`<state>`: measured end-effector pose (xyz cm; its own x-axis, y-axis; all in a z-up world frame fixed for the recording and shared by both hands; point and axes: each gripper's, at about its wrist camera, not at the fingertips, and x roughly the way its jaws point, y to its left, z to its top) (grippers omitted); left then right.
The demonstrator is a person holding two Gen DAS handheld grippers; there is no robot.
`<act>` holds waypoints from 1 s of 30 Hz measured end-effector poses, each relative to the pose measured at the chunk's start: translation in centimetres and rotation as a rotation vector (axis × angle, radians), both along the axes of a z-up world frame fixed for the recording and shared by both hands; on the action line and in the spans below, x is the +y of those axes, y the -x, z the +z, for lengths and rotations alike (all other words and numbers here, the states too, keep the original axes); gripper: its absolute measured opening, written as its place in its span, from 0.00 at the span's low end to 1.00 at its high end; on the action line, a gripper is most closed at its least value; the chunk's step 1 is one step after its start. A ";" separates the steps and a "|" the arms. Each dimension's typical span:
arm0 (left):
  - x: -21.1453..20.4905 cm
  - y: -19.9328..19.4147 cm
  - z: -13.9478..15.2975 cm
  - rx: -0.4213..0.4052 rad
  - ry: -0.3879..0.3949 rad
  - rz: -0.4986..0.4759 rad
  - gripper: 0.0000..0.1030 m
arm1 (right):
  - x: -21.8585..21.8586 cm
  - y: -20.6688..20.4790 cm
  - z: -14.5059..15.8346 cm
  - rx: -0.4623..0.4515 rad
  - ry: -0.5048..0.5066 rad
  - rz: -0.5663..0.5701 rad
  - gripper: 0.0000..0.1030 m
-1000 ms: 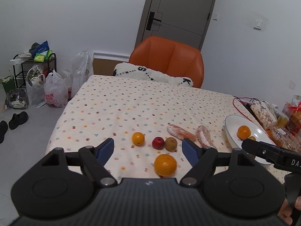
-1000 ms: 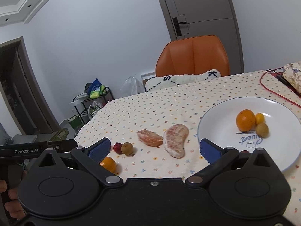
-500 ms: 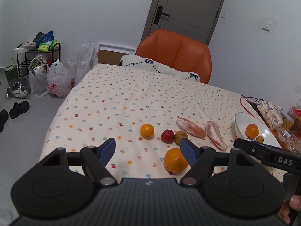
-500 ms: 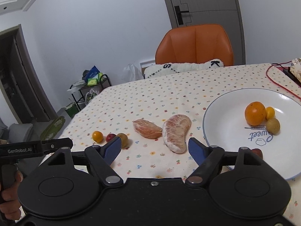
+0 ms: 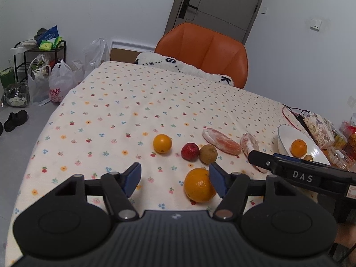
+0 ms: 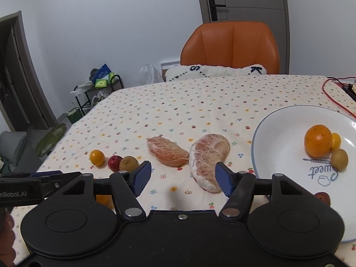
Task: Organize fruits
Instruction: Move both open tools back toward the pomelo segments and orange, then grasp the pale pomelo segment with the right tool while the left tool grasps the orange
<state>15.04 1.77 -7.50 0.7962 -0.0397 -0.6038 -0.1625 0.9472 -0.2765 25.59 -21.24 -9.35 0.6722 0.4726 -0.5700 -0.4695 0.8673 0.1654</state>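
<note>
Two claws hang over the surface (image 5: 138, 102) with the flowered cloth, and both stand wide open and hold nothing. The left claw (image 5: 175, 179) has a big orange (image 5: 198, 188) near its right finger, low on the cloth; whether the finger touches it I cannot tell. Farther away lie in a row a small orange (image 5: 162, 143), a red fruit (image 5: 190, 151) and a brown fruit (image 5: 208, 154), the last two touching. To the right of them lie two peeled pomelo pieces (image 6: 209, 161). The right claw (image 6: 183, 178) is above the cloth, its right finger just in front of the larger piece. At the right stands a white plate (image 6: 280, 138) with an orange (image 6: 317, 140), a small yellow fruit (image 6: 336, 140) and a brown one (image 6: 339, 159) close together, and one red fruit (image 6: 322, 198) at its near rim. An orange chair (image 5: 207, 49) stands at the far side.
</note>
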 end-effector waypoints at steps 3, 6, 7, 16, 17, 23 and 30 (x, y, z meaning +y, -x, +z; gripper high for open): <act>0.0 -0.1 -0.2 0.002 0.013 0.000 0.60 | 0.5 -0.2 -0.4 -0.001 0.024 -0.004 0.57; -0.1 -0.3 -0.2 0.001 0.016 -0.005 0.60 | 1.0 -0.4 -0.7 -0.022 0.068 -0.019 0.57; -0.1 -0.3 -0.2 0.001 0.018 -0.007 0.60 | 1.1 -0.5 -0.8 -0.027 0.082 -0.030 0.57; -0.5 -0.1 0.0 -0.012 0.038 -0.020 0.60 | 1.2 -1.3 -0.7 -0.037 0.145 -0.063 0.27; -0.5 0.0 0.1 -0.014 0.036 -0.020 0.60 | 1.0 -1.3 -0.7 -0.027 0.129 -0.052 0.24; -0.8 0.2 0.2 -0.019 0.035 -0.022 0.60 | 0.5 -0.1 -0.3 -0.005 0.098 -0.004 0.13; -1.3 0.2 0.1 -0.015 0.026 -0.025 0.60 | -0.2 0.1 0.0 0.034 0.048 -0.032 0.47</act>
<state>14.81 0.42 -7.37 0.8037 -0.0750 -0.5903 -0.1344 0.9435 -0.3029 25.45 -21.46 -9.35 0.6664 0.4226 -0.6143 -0.4364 0.8891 0.1383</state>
